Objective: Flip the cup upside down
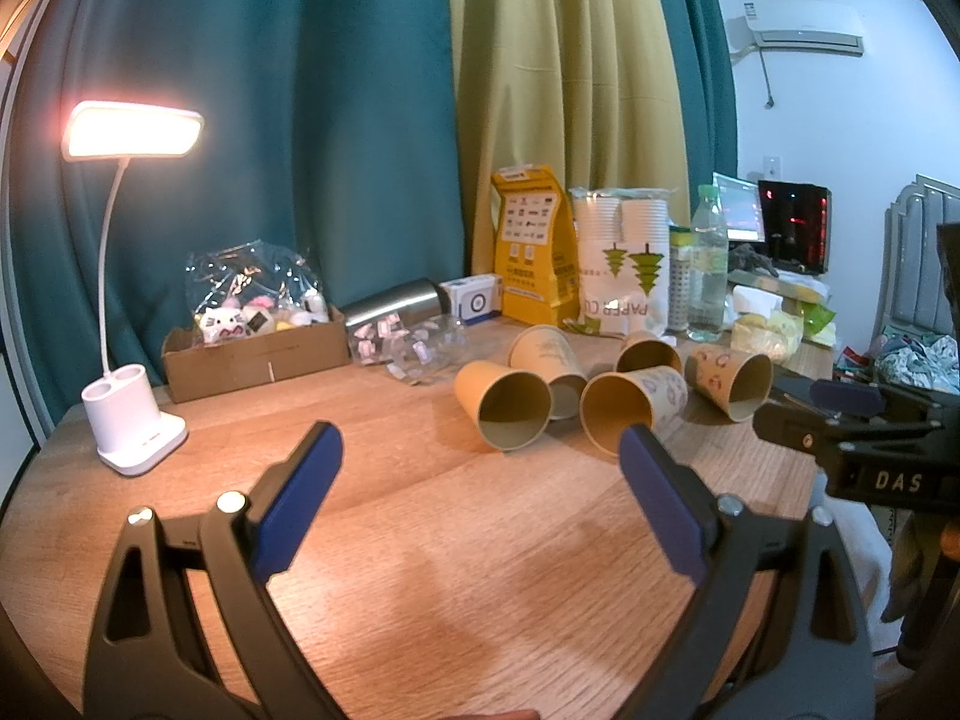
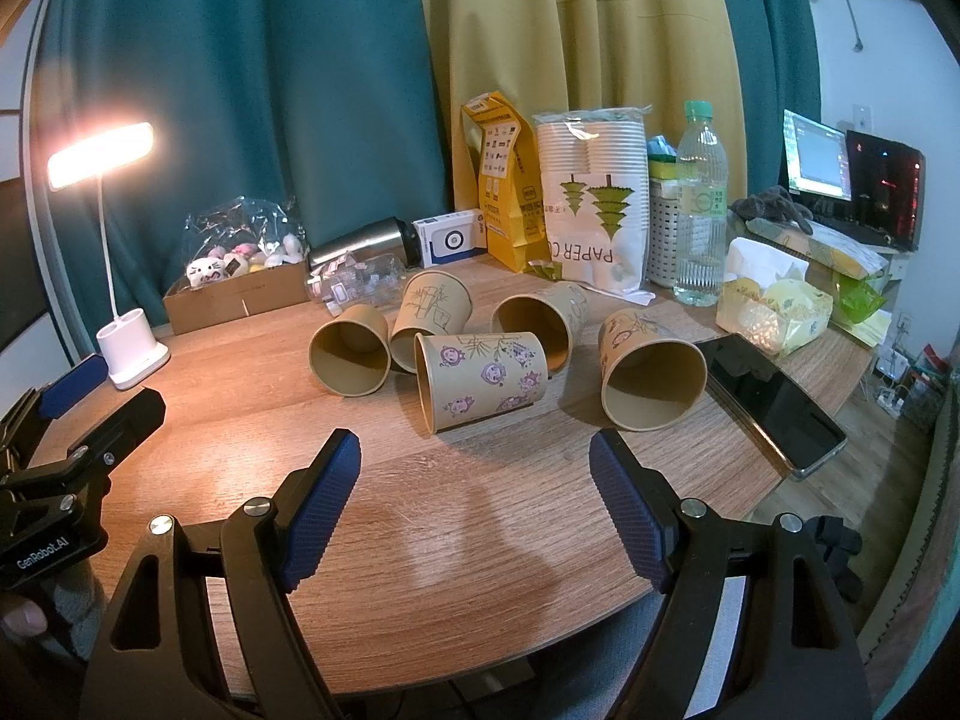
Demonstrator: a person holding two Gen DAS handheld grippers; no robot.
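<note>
On the wooden table (image 2: 480, 516), five paper cups lie tipped on their sides in a loose cluster, the purple-printed cup (image 2: 480, 381) nearest the right gripper (image 2: 474, 480). Both it and the left gripper (image 1: 480, 468) gape open, empty. Such cups are likely light, thin-walled and easily crushed; pinch gently across the mid-wall. Only the right view shows the phone (image 2: 774, 402) beside the rightmost cup (image 2: 651, 369).

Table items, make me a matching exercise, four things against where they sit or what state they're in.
Things:
1. lamp
2. phone
3. bottle
4. flask

States:
A. upright, beside the white basket
B. switched on, left side
C. on its side, at the back
D. flat, at the right edge

Pairs: 1-B, 2-D, 3-A, 4-C
</note>
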